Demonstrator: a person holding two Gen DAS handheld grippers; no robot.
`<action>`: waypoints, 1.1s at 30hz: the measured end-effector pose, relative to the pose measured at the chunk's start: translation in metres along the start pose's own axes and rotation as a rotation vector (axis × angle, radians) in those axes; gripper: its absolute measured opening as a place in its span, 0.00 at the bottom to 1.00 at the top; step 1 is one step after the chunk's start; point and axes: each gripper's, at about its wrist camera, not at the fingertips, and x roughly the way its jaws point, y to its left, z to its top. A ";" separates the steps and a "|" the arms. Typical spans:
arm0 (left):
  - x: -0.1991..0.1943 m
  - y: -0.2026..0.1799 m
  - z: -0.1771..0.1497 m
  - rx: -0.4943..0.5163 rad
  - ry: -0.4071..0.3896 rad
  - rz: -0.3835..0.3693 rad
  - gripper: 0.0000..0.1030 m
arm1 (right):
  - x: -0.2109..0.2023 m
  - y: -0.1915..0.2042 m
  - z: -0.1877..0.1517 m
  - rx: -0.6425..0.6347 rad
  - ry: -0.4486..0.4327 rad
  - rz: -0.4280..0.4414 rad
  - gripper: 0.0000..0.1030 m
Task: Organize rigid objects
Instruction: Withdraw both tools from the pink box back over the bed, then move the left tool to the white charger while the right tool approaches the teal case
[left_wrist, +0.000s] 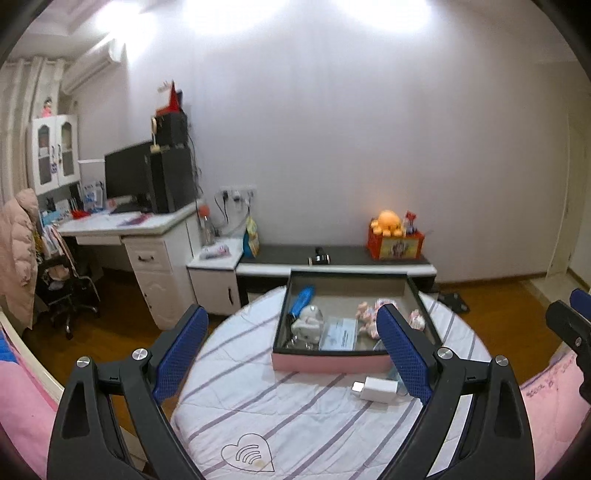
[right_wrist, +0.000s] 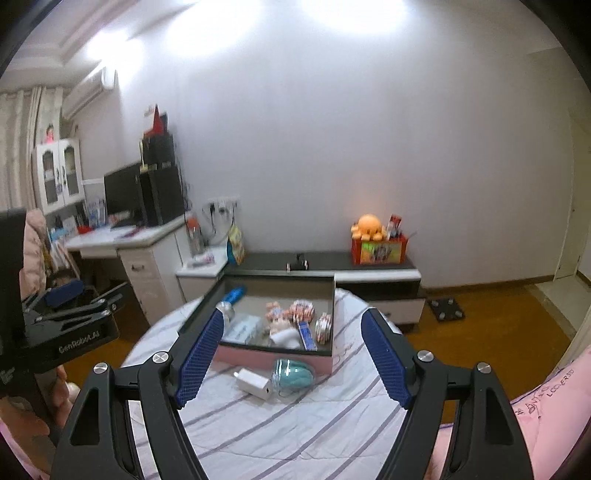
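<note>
The pink box (right_wrist: 275, 360) with dark inner walls sits on a round striped cushion (left_wrist: 295, 417) and is the landmark here. Inside it lie a blue tube (right_wrist: 233, 295) at the far left corner, a white figurine (left_wrist: 308, 325) and a flat clear packet (left_wrist: 340, 334) nearer the front, some small pink-and-white toys (right_wrist: 295, 312) toward the middle, and a round striped item (right_wrist: 322, 326) by the right wall. Just in front of the box's pink front wall, on the cushion, rest a white charger plug (right_wrist: 254, 382) and a clear teal-filled container (right_wrist: 293, 376), side by side and close to touching.

The left tongs (left_wrist: 295, 354) hang above the cushion before the box, blue pads (left_wrist: 183, 350) spread wide with nothing between them. The right tongs (right_wrist: 295, 354) likewise stand apart and empty, framing the box and the two loose things in front of it.

Behind the box runs a low dark-topped cabinet (left_wrist: 399, 262) carrying a red box with an orange plush octopus (left_wrist: 388, 223). Left of the box and farther back stands a white desk worktop (left_wrist: 114, 225) with a dark monitor (left_wrist: 127, 173) on it. Wooden floor (right_wrist: 491, 321) spreads to the right of the box.
</note>
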 end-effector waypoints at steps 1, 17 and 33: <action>-0.010 0.001 0.001 -0.004 -0.023 -0.003 0.92 | -0.007 0.000 0.001 -0.001 -0.016 -0.003 0.77; -0.067 0.003 0.004 -0.008 -0.187 0.011 1.00 | -0.052 0.005 0.006 -0.013 -0.138 -0.007 0.79; -0.039 -0.008 0.000 0.023 -0.132 0.011 1.00 | -0.036 0.003 0.002 -0.020 -0.100 -0.009 0.79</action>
